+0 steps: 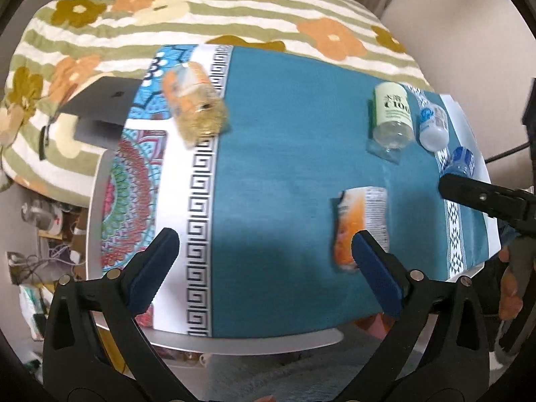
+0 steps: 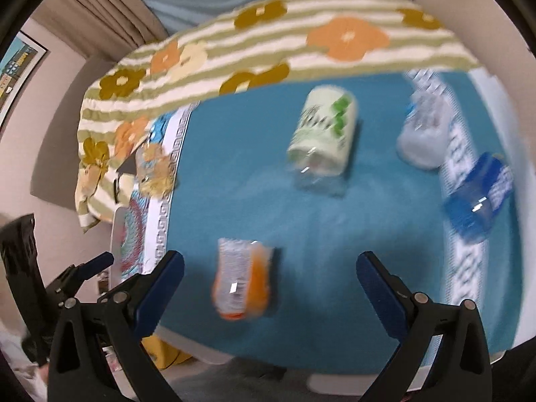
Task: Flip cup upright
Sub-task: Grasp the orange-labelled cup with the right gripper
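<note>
Several plastic cups lie on their sides on a teal tablecloth (image 1: 284, 134). An orange-labelled cup (image 1: 363, 214) (image 2: 241, 281) is nearest the front edge. My left gripper (image 1: 264, 241) hovers open above the cloth, and its right fingertip overlaps this cup. My right gripper (image 2: 269, 261) is open too, and the orange cup shows between its fingers, closer to the left one. Further back lie a pale green cup (image 1: 392, 114) (image 2: 321, 134), a clear cup with a blue and white label (image 1: 433, 124) (image 2: 423, 134) and a blue cup (image 1: 462, 162) (image 2: 479, 194). The right wrist view is blurred.
A yellow and orange cup (image 1: 194, 104) (image 2: 155, 167) lies at the far left on the patterned border. A closed grey laptop (image 1: 100, 100) rests on a flowered blanket (image 1: 234, 10) behind the table. Clutter sits on the floor (image 1: 43, 234) to the left. A hand (image 1: 511, 284) shows at right.
</note>
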{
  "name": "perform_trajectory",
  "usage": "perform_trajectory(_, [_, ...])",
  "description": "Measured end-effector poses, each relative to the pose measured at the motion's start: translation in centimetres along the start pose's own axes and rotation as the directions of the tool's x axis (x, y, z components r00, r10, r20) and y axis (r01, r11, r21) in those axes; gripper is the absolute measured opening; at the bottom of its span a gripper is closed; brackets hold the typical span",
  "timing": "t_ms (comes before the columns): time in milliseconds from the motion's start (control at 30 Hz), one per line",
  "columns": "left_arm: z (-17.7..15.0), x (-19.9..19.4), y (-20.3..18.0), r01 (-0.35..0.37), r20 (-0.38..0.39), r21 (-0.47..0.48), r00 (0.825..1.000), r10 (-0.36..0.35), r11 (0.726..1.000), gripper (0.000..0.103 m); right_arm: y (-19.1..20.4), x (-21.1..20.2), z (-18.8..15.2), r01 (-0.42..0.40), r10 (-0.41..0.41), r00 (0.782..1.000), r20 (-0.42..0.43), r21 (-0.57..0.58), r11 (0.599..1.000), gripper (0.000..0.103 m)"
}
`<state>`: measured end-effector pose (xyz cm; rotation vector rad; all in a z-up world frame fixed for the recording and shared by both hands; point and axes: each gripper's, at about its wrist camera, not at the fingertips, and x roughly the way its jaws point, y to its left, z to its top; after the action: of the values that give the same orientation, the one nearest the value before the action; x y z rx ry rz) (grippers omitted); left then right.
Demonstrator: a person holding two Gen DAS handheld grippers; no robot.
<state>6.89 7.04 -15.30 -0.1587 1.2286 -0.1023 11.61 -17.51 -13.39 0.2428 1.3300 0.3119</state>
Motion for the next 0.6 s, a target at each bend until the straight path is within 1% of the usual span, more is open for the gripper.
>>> perform_trajectory(100, [-0.7, 0.3, 1.8, 0.035, 0.018, -0.022, 0.999, -0.035, 0.999, 0.103, 1.4, 2.3, 0.2, 0.007, -0.008, 0.997, -0.075, -0.015, 1.0, 0.103])
perform_trajectory(200, [-1.2, 1.3, 3.2, 0.039, 0.002, -0.065, 0.999, -0.039, 0.997, 0.103, 1.9, 4.6, 0.4, -0.001, 0.0, 0.989, -0.148, -0.001, 1.0, 0.101])
perform_trajectory(333, [-1.6, 2.4, 5.7, 0.058, -0.005, -0.145, 0.998, -0.059, 0.988, 0.103, 1.7, 7.4, 0.8, 0.0, 0.007, 0.973, -0.232, 0.028, 1.0, 0.085])
perform_trajectory(400, [-1.7, 2.9, 6.6, 0.061, -0.008, -0.17, 0.998, -0.063, 0.984, 0.103, 1.4, 8.5, 1.0, 0.003, 0.01, 0.965, -0.264, 0.049, 0.999, 0.083])
perform_trajectory(500, [-1.7, 3.5, 7.4, 0.062, -0.019, -0.197, 0.998, -0.067, 0.978, 0.103, 0.8, 9.7, 1.2, -0.002, 0.027, 0.951, -0.307, 0.082, 0.997, 0.074])
perform_trajectory(600, [-1.7, 4.1, 7.8, 0.061, -0.028, -0.205, 0.997, -0.068, 0.977, 0.103, 0.6, 10.3, 1.4, 0.006, 0.024, 0.943, -0.332, 0.089, 0.996, 0.072])
